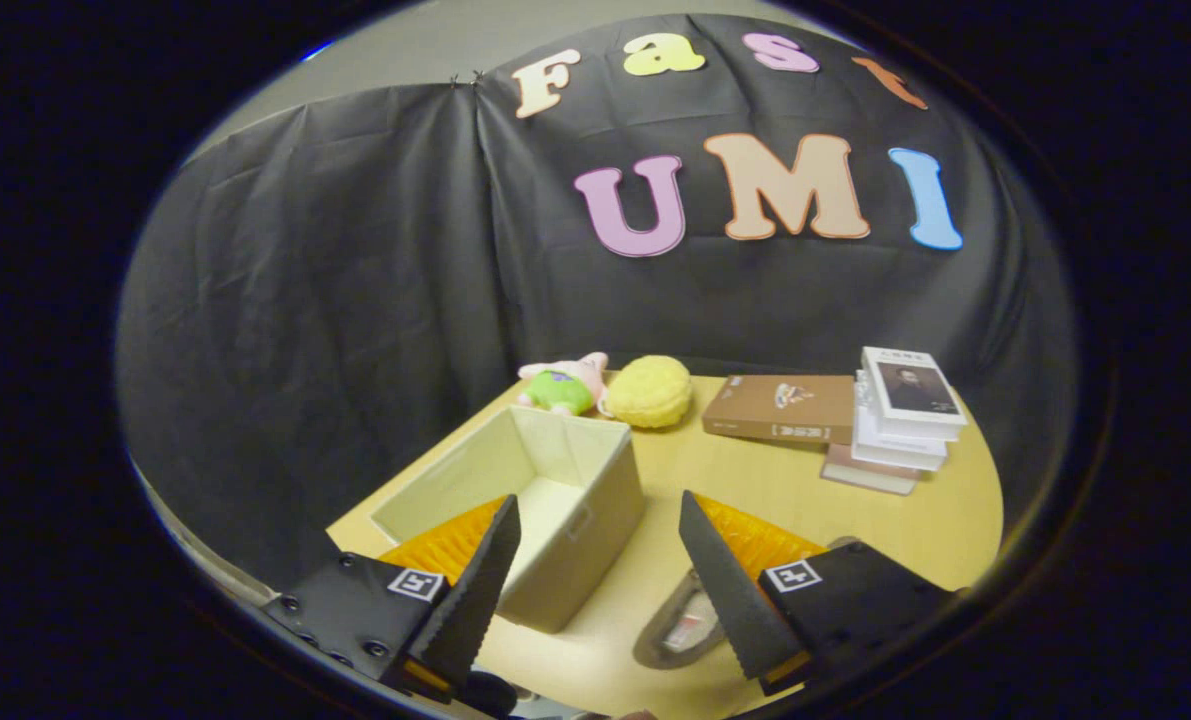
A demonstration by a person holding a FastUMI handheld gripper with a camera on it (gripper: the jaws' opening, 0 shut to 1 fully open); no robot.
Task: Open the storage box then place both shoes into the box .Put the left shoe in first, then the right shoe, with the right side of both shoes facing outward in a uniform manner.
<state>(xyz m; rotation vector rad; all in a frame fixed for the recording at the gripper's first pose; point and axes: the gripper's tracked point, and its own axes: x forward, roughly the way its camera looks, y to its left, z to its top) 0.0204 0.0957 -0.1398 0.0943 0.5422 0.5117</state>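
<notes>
A cream fabric storage box [565, 455] stands open on the wooden table [785, 480], with nothing visible inside it. My gripper [600, 515] hovers above the table with its fingers wide apart and nothing between them. The box's near right corner lies between and just below the fingertips. The left finger [475, 590] overlaps the box's near wall. A grey shoe [680, 625] peeks out low beside the right finger [725, 590], mostly hidden by it. A dark rounded thing [485, 692] shows at the very bottom by the left finger; I cannot tell what it is.
Beyond the box, at the table's back edge, lie a pink-and-green plush toy [565, 385] and a round yellow plush [650, 392]. To the right lie a brown book [780, 408] and a stack of white books [900, 420].
</notes>
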